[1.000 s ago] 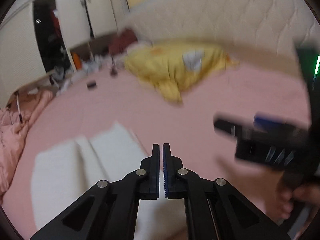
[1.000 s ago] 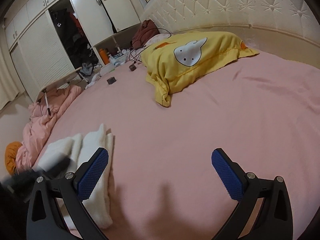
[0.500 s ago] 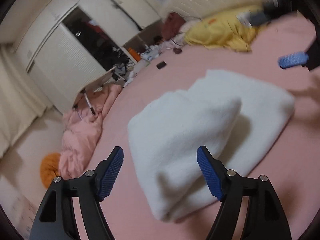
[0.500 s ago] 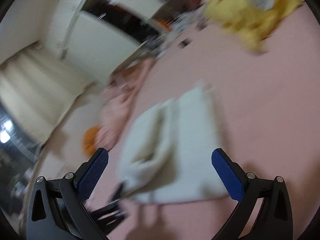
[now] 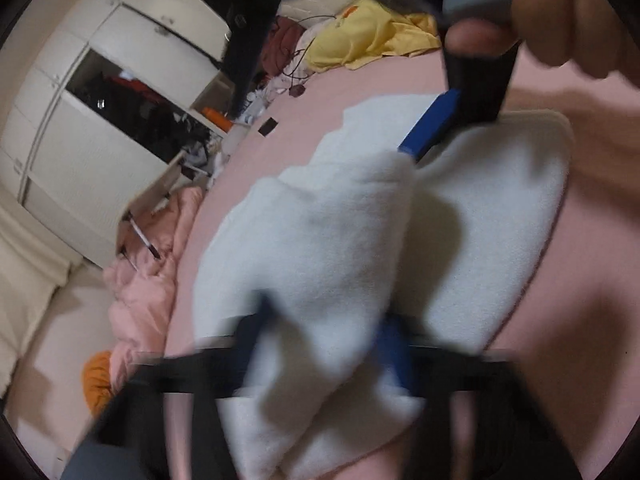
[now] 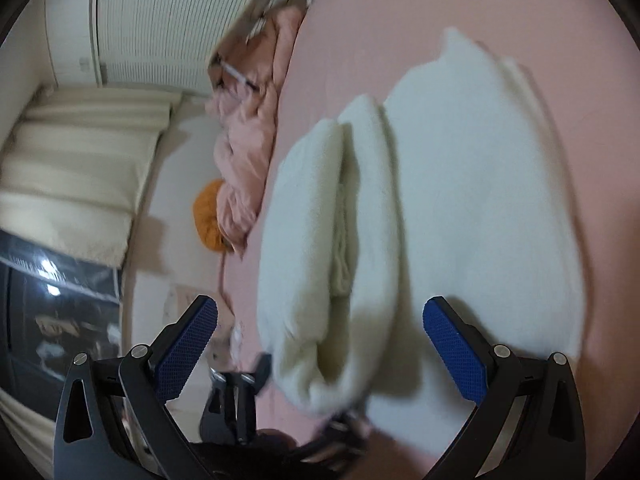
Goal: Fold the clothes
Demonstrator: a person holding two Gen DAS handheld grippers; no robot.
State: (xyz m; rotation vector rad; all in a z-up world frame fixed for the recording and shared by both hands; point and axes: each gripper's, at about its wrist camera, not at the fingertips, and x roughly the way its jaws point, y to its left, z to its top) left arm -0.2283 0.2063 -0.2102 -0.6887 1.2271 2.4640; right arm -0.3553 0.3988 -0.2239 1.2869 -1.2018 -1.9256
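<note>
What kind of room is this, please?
Most likely a bedroom: a white fleece garment lies on a wide bed with a pink sheet, a yellow pillow sits at its head, and a wardrobe stands open beside it.

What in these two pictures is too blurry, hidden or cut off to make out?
Left wrist view: the left gripper is smeared by motion; the white garment bunched between its fingers hides the pads.
Left wrist view: a hand, close and blurred, covers the top right corner.
Left wrist view: the open wardrobe has contents too dark and small.
Right wrist view: the garment's near end is blurred.
</note>
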